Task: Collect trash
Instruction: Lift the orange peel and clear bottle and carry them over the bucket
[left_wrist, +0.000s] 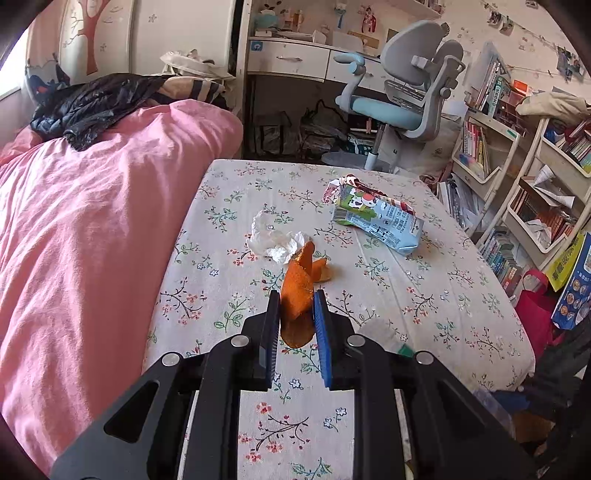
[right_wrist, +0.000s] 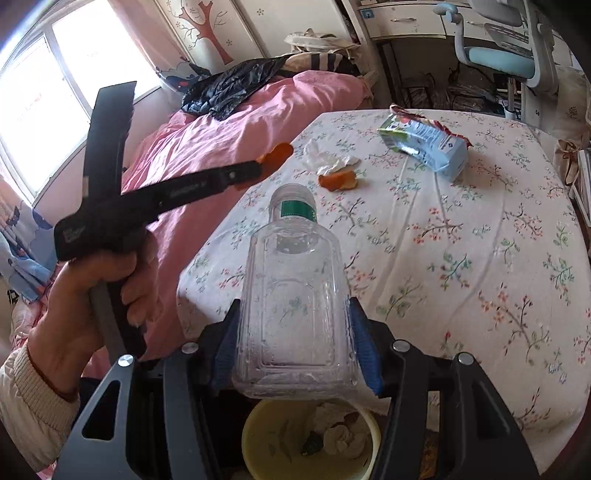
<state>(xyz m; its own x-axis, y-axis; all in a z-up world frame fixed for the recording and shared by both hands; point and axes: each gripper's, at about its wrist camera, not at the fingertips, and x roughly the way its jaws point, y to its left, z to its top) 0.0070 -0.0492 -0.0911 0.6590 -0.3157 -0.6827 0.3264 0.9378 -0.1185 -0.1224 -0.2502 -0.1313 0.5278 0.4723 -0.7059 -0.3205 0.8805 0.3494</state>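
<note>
**Both hands loaded, bin below the near edge**

Counter (left_wrist: 369, 295) with floral cloth: milk carton (left_wrist: 376, 218) toward the far right corner, crumpled tissue (left_wrist: 273, 236) mid-counter, a second peel scrap (right_wrist: 338, 181) beside it. Yellow bin (right_wrist: 258, 435) sits under the near edge. Right gripper (right_wrist: 295, 332): fingers half open, clamped on the clear bottle (right_wrist: 295, 288), directly above the bin. Left gripper (left_wrist: 297, 317): fingers nearly closed, pinching an orange peel (left_wrist: 295, 295). Advice: centre each load over the bin mouth before releasing; bottle first.
</note>
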